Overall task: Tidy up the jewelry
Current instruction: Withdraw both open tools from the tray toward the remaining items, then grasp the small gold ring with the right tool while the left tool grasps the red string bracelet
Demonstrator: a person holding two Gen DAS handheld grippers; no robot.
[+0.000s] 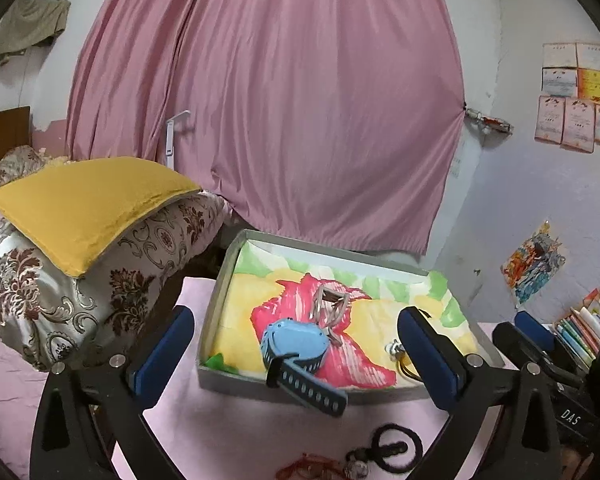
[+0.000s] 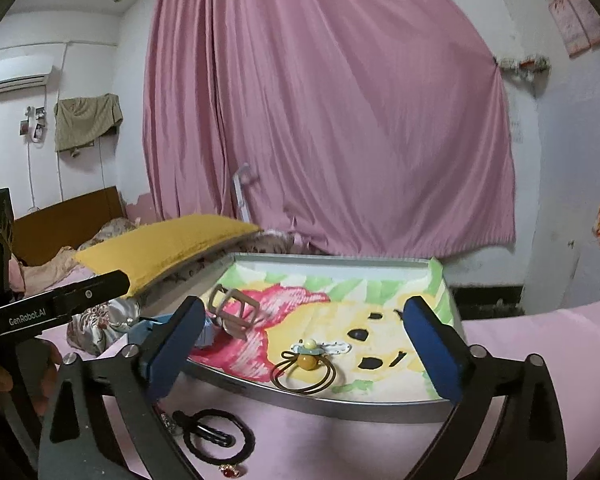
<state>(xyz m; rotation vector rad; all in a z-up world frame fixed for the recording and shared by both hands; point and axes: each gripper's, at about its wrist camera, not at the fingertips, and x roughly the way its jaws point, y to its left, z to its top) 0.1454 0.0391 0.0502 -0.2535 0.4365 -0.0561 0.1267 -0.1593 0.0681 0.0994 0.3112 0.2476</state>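
A shallow grey tray [image 1: 216,308] [image 2: 340,402] lined with a painted drawing sits on the pink cloth. In it lie a blue watch [image 1: 296,350] with its dark strap over the front rim, a beige hair claw [image 1: 330,306] [image 2: 234,312], and a brown hair tie with a yellow bead [image 2: 306,366] [image 1: 400,362]. On the cloth in front lie a black hair tie with a clip [image 1: 392,446] [image 2: 216,436], a red string piece [image 1: 312,466] and a red ring [image 2: 230,470]. My left gripper [image 1: 296,354] is open over the tray's front. My right gripper [image 2: 308,344] is open and empty above the tray.
A bed with a patterned quilt [image 1: 60,292] and a yellow pillow [image 1: 84,200] stands to the left. A pink curtain [image 1: 280,100] hangs behind. Books [image 1: 580,332] stand at the right. The other gripper's black body [image 2: 56,308] is at the left in the right wrist view.
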